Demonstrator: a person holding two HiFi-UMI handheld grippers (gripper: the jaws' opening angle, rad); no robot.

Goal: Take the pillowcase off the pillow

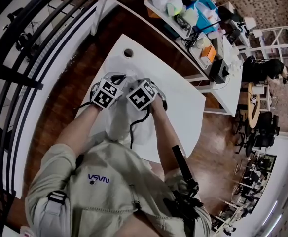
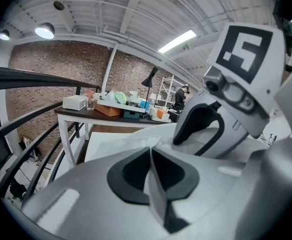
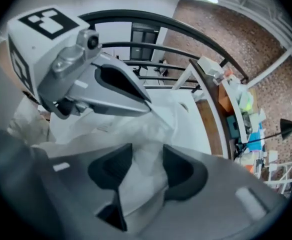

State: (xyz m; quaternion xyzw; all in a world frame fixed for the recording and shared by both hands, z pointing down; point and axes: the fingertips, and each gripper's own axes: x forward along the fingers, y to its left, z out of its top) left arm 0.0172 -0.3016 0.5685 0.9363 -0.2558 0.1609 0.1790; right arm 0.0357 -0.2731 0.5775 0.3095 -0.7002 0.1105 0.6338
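Two grippers: both at the pillow (image 1: 120, 125), mid-frame in head view, on a white table (image 1: 183, 107)
Left gripper (image 2: 150, 154): jaws squeezed together, looks like they're pinching a thin fold of pillowcase (image 2: 156, 194)
Right gripper (image 3: 145, 154): jaws spread wide, pillowcase bunched loosely between them, not pinched

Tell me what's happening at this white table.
A person is bent over a white pillowcase lying on the white table, with a handheld gripper in each hand. The left gripper is shut, and what looks like a thin fold of the cloth is pinched between its pads. The right gripper points down into the bunched fabric with its jaws apart. Cloth sits between them but is not gripped.
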